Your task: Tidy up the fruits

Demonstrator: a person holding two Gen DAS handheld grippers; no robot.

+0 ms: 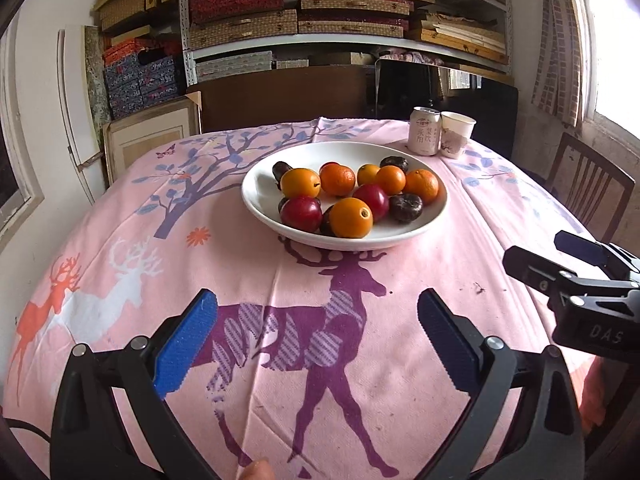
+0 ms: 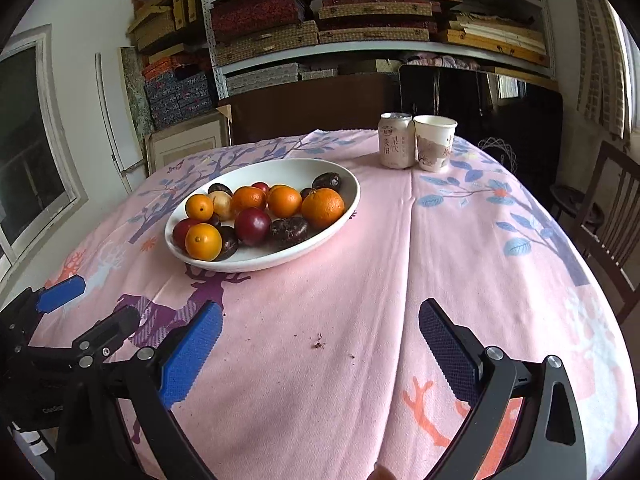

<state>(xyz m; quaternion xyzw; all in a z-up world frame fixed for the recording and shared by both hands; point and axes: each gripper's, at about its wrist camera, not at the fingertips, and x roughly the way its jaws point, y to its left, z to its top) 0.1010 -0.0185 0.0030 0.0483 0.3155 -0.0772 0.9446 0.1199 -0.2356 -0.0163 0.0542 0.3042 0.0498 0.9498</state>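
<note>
Table's covered w/ a pink tablecloth (image 1: 400, 280), printed w/ deer and trees; a purple deer (image 1: 320, 320) sits right under my left cam; shelves (image 1: 340, 8) stacked w/ flat boxes fill the back wall; a wooden chair (image 2: 608, 216) stands at the table's right edge.

White bowl (image 1: 260, 188) near the table's middle holds the fruits (image 1: 348, 196): oranges, red plums, some dark wrinkled ones, all piled together inside it; a can (image 2: 396, 140) and a paper cup (image 2: 434, 142) stand touching, beyond the bowl toward the far edge.

From the left cam I get the bowl dead ahead; right cam puts it off to the left and gives me more bare cloth plus a few dark crumbs (image 2: 319, 344) just ahead of the fingers. Each cam catches the other tool at its frame edge.

Left gripper (image 1: 318, 344) hovers low over the deer print, short of the bowl, jaws spread wide, nothing btwn them; right gripper (image 2: 320, 348) same deal, beside it, jaws wide apart over plain cloth, holding nothing; both point fwd toward the far edge.
</note>
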